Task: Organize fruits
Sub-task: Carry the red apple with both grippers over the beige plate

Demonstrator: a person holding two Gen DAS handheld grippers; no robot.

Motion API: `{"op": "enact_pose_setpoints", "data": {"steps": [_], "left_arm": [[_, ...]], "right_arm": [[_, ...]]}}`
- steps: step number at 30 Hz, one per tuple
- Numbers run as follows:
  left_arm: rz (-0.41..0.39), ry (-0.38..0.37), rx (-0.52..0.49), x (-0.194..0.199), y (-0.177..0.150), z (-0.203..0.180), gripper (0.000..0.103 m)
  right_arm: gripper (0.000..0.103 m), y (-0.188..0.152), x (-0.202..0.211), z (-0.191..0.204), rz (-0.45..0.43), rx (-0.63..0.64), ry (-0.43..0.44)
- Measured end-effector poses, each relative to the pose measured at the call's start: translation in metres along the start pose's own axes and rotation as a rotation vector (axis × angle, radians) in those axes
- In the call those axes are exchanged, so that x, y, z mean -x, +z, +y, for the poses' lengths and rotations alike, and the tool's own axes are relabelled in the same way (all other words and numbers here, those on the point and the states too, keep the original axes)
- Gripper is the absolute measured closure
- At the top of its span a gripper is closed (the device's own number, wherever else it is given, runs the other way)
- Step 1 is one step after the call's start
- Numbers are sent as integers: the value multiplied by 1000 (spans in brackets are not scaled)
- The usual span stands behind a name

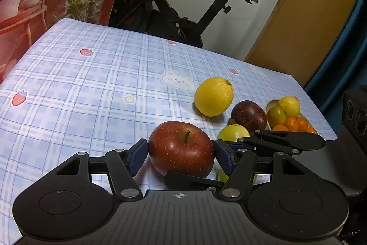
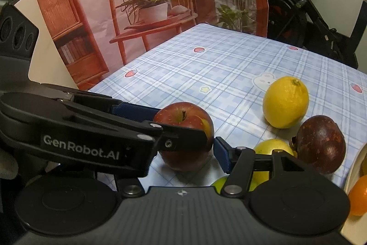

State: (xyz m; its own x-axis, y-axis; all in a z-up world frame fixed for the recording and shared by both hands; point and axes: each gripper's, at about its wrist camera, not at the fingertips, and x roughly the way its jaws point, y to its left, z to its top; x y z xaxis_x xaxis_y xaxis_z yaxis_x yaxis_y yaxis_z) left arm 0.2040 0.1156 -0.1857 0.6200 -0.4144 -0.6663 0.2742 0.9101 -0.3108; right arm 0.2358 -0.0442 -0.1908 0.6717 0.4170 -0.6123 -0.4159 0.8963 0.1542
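Both grippers' fingers flank one red apple (image 1: 181, 148).

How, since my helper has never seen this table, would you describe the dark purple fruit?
On the blue plaid tablecloth, find the white dish of small oranges near the right edge. The dark purple fruit lies on the cloth left of it, in front of the large lemon. It alone has dull, mottled maroon skin; the red apple is brighter and glossier.
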Motion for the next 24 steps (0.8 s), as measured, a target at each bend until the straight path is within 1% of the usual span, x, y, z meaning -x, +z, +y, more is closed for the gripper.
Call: {"op": "enact_pose_setpoints", "data": {"steps": [5,12,16,24], "left_arm": [[-19,-2,-33,7,4,-13,36],[-49,-14,-69,13,11,-38,36],[-60,-18,-116,13,16,-61,36],[-36,-33,-206,-3,19,-116,37]], "right_arm": [[43,-4,14,-1,-43,-38,-6],[43,-4,41,-5,-105,-47,-37],[43,-6,62,-13,-148,-74,-51],[43,-19,100,-42,-212,-168,-91]]}}
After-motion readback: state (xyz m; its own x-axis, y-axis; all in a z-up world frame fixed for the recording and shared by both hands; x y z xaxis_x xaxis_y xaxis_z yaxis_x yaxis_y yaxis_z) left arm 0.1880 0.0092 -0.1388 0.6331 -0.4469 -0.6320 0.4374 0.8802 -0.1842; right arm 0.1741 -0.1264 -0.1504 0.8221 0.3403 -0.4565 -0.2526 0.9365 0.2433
